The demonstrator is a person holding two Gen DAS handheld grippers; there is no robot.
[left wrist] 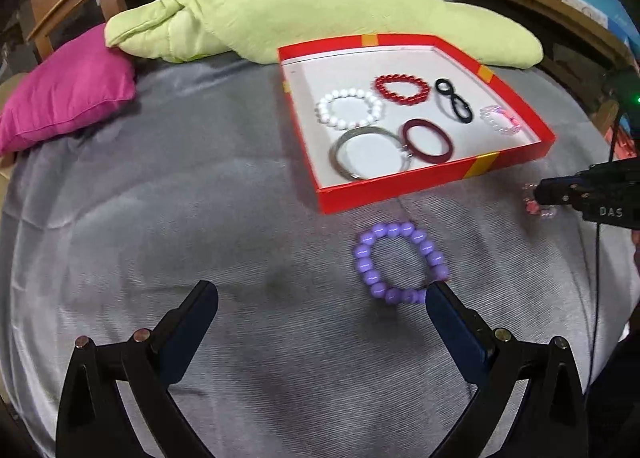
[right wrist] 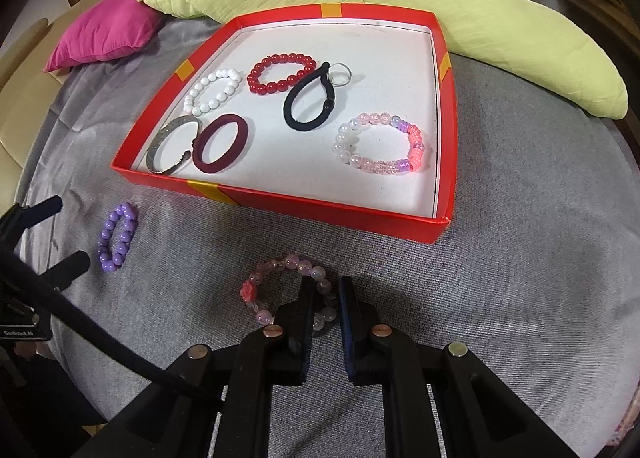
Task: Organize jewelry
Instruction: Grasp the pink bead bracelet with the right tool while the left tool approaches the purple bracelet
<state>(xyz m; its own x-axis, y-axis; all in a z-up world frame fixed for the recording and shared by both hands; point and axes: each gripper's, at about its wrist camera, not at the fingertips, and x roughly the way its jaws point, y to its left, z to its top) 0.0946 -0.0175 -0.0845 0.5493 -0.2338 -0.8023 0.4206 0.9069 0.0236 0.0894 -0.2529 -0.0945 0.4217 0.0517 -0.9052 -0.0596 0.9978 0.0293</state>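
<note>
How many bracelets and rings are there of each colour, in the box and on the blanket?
White beads: 1
Red beads: 1
Purple beads: 1
Pink mixed beads: 2
Dark red band: 1
Black band: 1
Silver bangle: 1
Small silver ring: 1
Total: 9

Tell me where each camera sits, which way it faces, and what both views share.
Left wrist: on the left gripper, angled down at the purple bracelet; its open fingers show.
Right wrist: on the right gripper, angled down at the pink bracelet; its nearly shut fingers show.
Shared: red box, both bracelets, each other's gripper.
</note>
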